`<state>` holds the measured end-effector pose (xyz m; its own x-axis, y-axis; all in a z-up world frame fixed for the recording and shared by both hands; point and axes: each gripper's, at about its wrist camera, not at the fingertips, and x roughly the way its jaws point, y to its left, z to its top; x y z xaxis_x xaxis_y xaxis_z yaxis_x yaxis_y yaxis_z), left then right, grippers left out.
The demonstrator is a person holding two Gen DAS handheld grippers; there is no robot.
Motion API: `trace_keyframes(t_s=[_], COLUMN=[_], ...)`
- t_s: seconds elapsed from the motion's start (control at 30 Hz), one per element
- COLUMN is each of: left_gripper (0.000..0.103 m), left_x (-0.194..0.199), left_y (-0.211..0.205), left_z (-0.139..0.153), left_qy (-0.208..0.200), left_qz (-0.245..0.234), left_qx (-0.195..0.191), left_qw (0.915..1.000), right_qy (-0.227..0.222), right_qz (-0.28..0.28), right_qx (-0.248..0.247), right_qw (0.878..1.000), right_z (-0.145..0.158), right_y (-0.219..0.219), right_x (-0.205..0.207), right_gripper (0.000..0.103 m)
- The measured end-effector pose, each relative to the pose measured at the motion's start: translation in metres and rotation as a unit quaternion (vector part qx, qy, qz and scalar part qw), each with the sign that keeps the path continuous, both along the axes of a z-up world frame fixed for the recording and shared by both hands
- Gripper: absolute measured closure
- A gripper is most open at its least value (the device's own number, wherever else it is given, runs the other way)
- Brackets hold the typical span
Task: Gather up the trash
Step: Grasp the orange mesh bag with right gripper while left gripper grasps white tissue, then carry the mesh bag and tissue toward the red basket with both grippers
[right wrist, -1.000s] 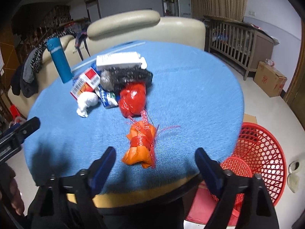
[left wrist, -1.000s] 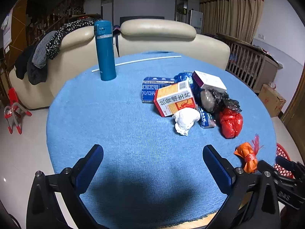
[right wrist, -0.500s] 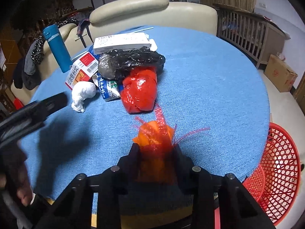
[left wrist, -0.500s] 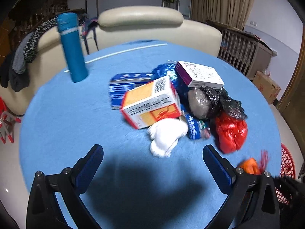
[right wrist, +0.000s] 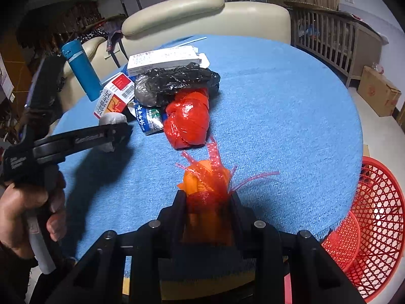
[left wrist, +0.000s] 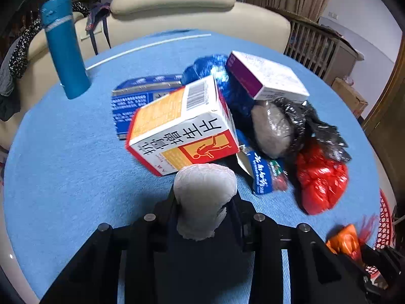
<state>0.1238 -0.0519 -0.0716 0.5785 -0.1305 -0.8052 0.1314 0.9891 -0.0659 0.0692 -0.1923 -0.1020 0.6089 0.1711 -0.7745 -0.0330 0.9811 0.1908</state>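
Note:
On the round blue table (left wrist: pixel 63 157) lies a heap of trash. My left gripper (left wrist: pixel 203 202) is shut on a crumpled white wad (left wrist: pixel 202 192) right in front of the orange and white carton (left wrist: pixel 177 129). My right gripper (right wrist: pixel 207 202) is shut on an orange bundle in red netting (right wrist: pixel 206 177) near the table's front edge. That bundle (left wrist: pixel 345 240) also shows at the lower right of the left wrist view. The left gripper (right wrist: pixel 111 134) with its white wad appears at the left of the right wrist view, held by a hand (right wrist: pixel 22 210).
The heap also holds a red bag (left wrist: pixel 321 179), a black bag (left wrist: pixel 303 121), a blue box (left wrist: pixel 136 96), a white and purple box (left wrist: pixel 265 76) and a small blue packet (left wrist: pixel 260 174). A teal flask (left wrist: pixel 64 48) stands at the back left. A red basket (right wrist: pixel 377 217) sits on the floor right of the table.
Both grippers went from open to shut. The left one advanced to the heap and closed on the white wad; the right one closed on the orange bundle and barely moved after.

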Motion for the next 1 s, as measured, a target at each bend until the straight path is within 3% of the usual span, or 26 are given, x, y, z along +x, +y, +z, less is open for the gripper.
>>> trace_keyframes(t_s=[0.27,0.7,1.0], left_gripper=[0.065,0.065,0.065], left_x=[-0.046,-0.109,-0.126], left_y=[0.02,0.019,0.015], left_z=[0.018,0.062,0.072], left_qy=[-0.033,-0.093,-0.121], left_qz=[0.008,0.009,0.002], left_qx=[-0.014,-0.026,-0.014], left_qw=[0.9993,0.9953,0.9925], right_qy=[-0.029,-0.103,-0.115], right_qz=[-0.011,-0.04,-0.045], right_qx=[0.001,0.008,0.014], right_qw=[1.0,0.994,0.992], right_z=[0.02,0.071,0.079], right_y=[-0.004,-0.021,-0.023], right_x=[-0.018,-0.06,-0.065], right_gripper=[0.068,0.068,0.067])
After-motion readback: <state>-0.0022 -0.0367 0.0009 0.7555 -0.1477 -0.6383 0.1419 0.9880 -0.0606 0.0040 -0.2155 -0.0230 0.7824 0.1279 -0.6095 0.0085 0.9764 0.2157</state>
